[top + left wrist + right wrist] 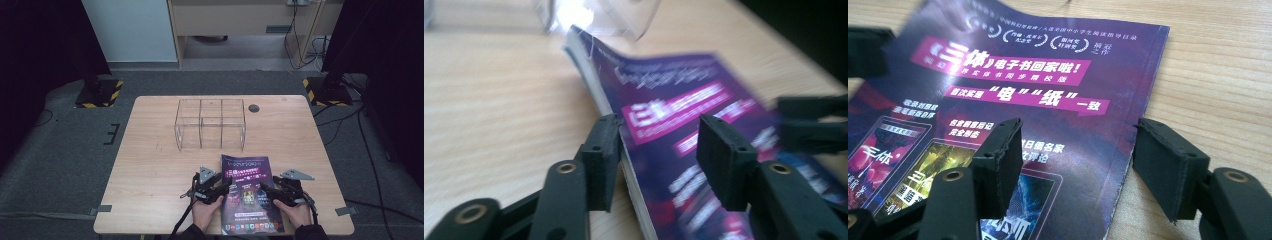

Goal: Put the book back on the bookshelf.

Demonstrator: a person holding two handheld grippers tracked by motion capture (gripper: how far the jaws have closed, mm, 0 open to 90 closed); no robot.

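At the near edge of the bench (150, 150), a purple magazine (248, 192) is laid flat, at 6 o'clock of the bench. Its left edge is straddled by the left gripper (656, 150), at 9 o'clock of the cover; the jaws are apart and not pressed on it. The right edge, at 3 o'clock, is straddled by the right gripper (1078, 165), also released. Farther, at 12 o'clock, a clear acrylic organizer (210, 124) is placed.

Both hands rest low at the magazine (248, 192): left gripper (223, 186) straddles its spine edge, right gripper (264, 190) its opposite edge, jaws parted.
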